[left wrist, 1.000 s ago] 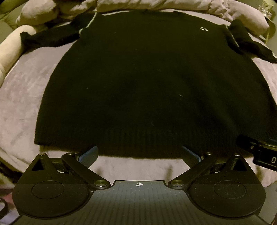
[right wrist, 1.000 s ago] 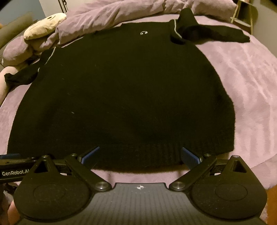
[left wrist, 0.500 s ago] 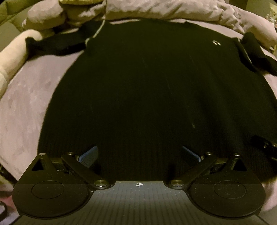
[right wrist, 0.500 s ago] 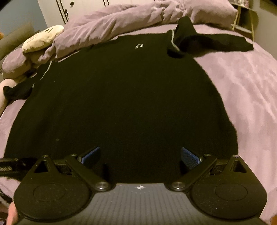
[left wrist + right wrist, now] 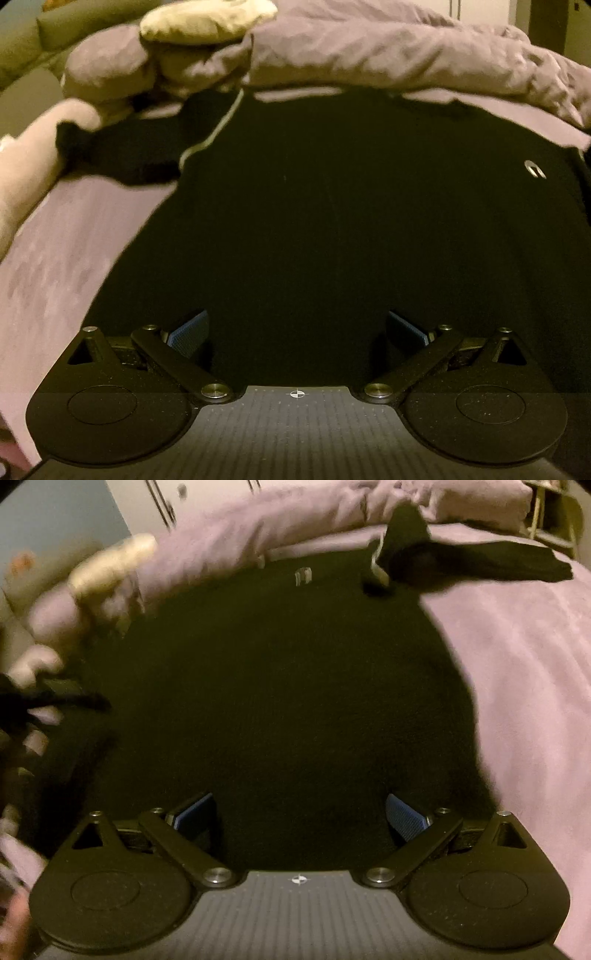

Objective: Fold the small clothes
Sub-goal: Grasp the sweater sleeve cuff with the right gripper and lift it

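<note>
A black knit sweater (image 5: 332,221) lies flat on a purple bed, neck end far from me, with a small white logo (image 5: 535,170) on its chest. It fills the right wrist view (image 5: 288,686) too. Its left sleeve (image 5: 122,151) lies out to the left and its right sleeve (image 5: 476,563) out to the right. My left gripper (image 5: 297,328) is open and empty over the sweater's lower body. My right gripper (image 5: 299,810) is open and empty over the lower body too. The hem is hidden below both grippers.
A rumpled purple duvet (image 5: 388,48) lies bunched along the far side of the bed. A cream plush toy (image 5: 207,20) rests on it at the left. Purple bedsheet (image 5: 528,686) lies to the right of the sweater. White cupboard doors (image 5: 162,498) stand behind.
Both grippers have moved forward from just before the hem to over the sweater's lower body, and the far duvet looks closer. Both stay open. The right wrist view is now blurred.
</note>
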A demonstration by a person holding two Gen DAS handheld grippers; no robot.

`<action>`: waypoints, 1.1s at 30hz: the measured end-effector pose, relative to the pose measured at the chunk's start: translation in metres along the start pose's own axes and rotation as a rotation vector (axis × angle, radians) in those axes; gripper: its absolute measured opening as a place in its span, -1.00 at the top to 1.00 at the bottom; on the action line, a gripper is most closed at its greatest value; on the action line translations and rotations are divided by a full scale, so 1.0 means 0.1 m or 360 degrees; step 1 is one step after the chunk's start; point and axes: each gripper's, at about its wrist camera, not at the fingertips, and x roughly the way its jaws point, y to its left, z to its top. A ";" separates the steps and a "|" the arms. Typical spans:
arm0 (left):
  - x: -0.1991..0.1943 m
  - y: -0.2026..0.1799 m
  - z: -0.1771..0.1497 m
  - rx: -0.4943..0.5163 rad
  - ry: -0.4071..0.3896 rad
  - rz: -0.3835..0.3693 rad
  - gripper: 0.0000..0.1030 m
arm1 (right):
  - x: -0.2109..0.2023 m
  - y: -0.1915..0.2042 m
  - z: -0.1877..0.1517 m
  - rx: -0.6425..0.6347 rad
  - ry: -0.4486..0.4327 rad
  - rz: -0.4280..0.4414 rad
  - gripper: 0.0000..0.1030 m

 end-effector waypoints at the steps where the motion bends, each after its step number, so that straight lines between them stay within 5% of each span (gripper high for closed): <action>1: 0.07 -0.03 0.04 -0.0004 -0.0017 0.0025 -1.00 | -0.05 -0.18 0.15 0.0096 -0.0085 0.0011 -0.91; 4: 0.31 -0.11 0.07 -0.0018 0.0016 0.0062 -1.00 | -0.12 -0.96 0.74 0.0421 -0.0370 -0.0093 -0.91; 6: 0.39 -0.13 0.02 -0.0044 0.0024 0.0058 -1.00 | -0.05 -1.47 1.09 0.0599 -0.0490 -0.0253 -0.69; 10: 0.37 -0.15 -0.10 -0.0095 -0.0113 0.0054 -1.00 | 0.26 -2.30 1.64 0.0890 -0.0560 -0.0354 -0.49; 17: 0.38 -0.07 -0.32 -0.0188 -0.0327 0.0008 -1.00 | 0.74 -2.99 2.13 0.1219 -0.0674 -0.0349 -0.11; 23: 0.38 -0.07 -0.32 -0.0196 -0.0332 0.0000 -1.00 | 1.00 -3.21 2.24 0.1297 -0.0755 -0.0339 0.22; 26: 0.39 -0.07 -0.33 -0.0193 -0.0327 -0.0003 -1.00 | 1.03 -3.27 2.29 0.1315 -0.0741 -0.0318 0.77; 30: 0.37 -0.04 -0.31 -0.0196 -0.0299 -0.0019 -1.00 | 0.77 -3.12 2.39 0.1101 -0.0779 -0.0422 0.79; 33: 0.31 -0.02 -0.30 -0.0193 -0.0264 -0.0040 -1.00 | 0.45 -2.99 2.50 0.0844 -0.0883 -0.0653 0.79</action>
